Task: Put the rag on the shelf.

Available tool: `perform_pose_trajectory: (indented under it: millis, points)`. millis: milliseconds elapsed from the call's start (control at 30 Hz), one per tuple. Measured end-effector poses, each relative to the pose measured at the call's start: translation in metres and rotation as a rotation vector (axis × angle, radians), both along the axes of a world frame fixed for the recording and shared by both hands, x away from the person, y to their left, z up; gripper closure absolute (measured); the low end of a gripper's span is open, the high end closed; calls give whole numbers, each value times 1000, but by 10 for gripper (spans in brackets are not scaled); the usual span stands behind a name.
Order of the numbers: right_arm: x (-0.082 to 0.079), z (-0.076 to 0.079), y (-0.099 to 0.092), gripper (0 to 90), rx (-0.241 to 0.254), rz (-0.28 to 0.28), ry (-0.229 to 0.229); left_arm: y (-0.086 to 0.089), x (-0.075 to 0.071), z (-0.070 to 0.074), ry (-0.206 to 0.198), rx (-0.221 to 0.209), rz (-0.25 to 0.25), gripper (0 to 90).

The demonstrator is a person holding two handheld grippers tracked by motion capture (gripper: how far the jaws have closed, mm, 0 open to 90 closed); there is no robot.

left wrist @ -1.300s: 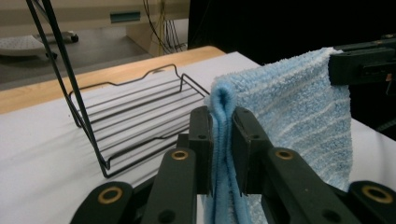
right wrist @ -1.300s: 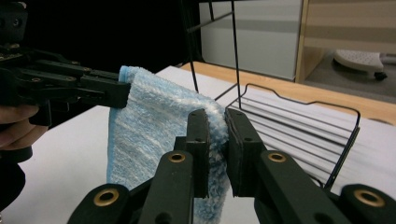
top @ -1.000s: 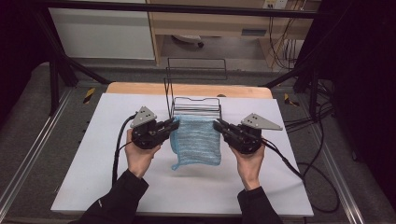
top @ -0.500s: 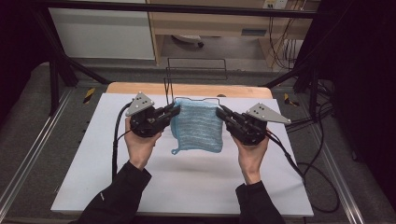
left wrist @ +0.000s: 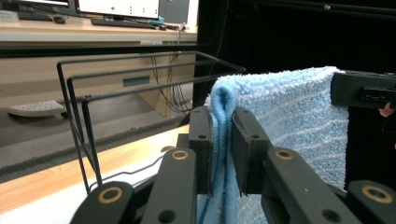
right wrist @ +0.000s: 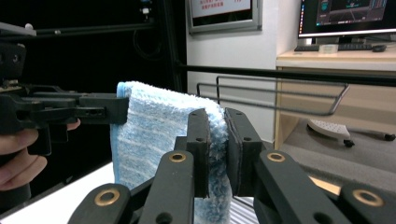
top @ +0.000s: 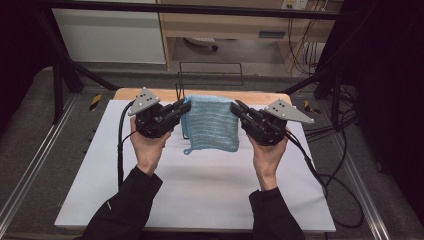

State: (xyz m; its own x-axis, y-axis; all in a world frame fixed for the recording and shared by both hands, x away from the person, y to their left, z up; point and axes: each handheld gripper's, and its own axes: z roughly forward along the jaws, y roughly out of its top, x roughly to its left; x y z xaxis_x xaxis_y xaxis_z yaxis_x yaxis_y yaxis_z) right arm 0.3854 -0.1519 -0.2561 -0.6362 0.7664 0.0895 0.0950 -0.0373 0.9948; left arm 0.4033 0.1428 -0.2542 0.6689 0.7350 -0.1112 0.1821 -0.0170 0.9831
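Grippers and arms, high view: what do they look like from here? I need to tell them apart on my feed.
Both are black two-jaw tools. The left gripper and right gripper each carry a grey three-cornered plate with small dark holes on top. A black cable trails from each toward the table's near edge. Up close, the linkages show brass-coloured pivot rings. The person wears black long sleeves; hands are bare, no gloves.

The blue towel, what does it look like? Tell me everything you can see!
The blue towel is fluffy terry cloth, light blue with paler stripes and a small loop at one bottom corner. It hangs in the air above the white table, folded double over its top edge. The left gripper pinches one top corner and the right gripper the other, stretching it flat in front of a black wire rack.
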Motion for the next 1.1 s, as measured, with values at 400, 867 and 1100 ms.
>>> perform_pose_trajectory:
  millis: [400, 867, 1100]
  points:
    - [10, 25, 4, 815, 3, -26, -63, 2, 6, 24, -51, -29, 15, 787]
    - [20, 50, 8, 817, 29, -43, -116, 2, 15, 53, -107, -38, 35, 787]
    - [28, 61, 8, 817, 31, -56, -134, 0, 20, 66, -125, -37, 39, 787]
